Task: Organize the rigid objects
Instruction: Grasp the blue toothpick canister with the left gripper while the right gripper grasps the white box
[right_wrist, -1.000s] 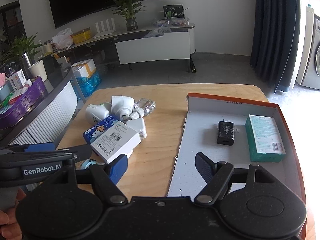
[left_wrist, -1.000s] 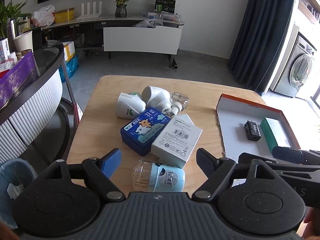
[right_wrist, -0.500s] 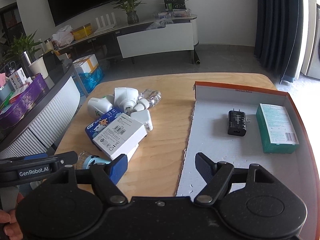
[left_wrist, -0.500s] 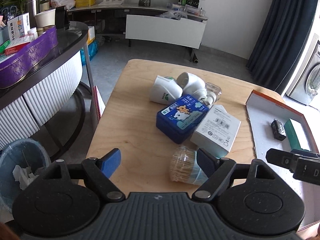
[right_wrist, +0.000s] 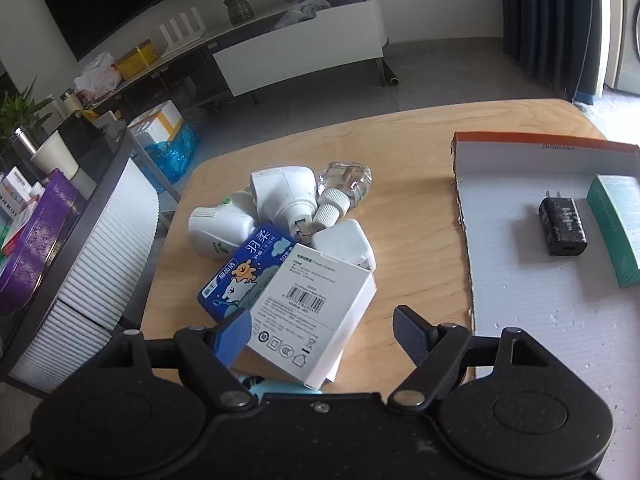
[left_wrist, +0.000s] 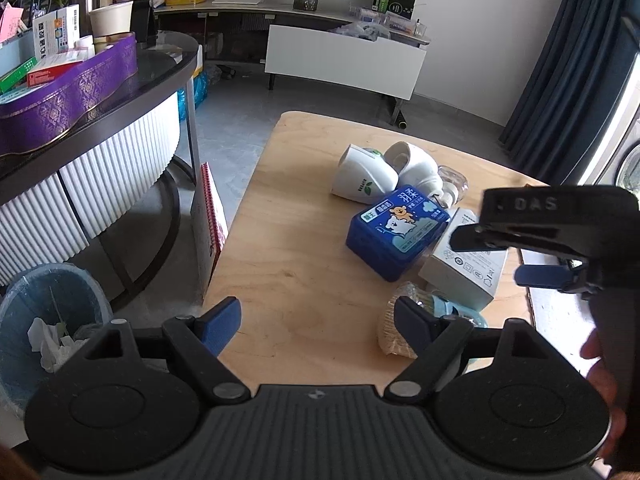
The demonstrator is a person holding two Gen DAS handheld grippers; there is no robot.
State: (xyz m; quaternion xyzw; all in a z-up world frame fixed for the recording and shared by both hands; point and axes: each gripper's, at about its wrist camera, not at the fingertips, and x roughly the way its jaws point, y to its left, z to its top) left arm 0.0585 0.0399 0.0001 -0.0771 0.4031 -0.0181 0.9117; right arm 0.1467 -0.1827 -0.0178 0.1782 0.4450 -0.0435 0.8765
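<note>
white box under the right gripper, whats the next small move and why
Probably lower the right gripper and close on the white box. Its jaws are opening, with the box's near end between them but not pressed, and the box lies on top of the pile, so it can go to the tray.

Both cameras ride on the handheld grippers, tilted down over the wooden table [left_wrist: 304, 240]. The left view looks from the table's near left edge; the right view hovers close over the white box [right_wrist: 316, 308]. Both share the blue box [left_wrist: 396, 236] and the far TV cabinet.
</note>
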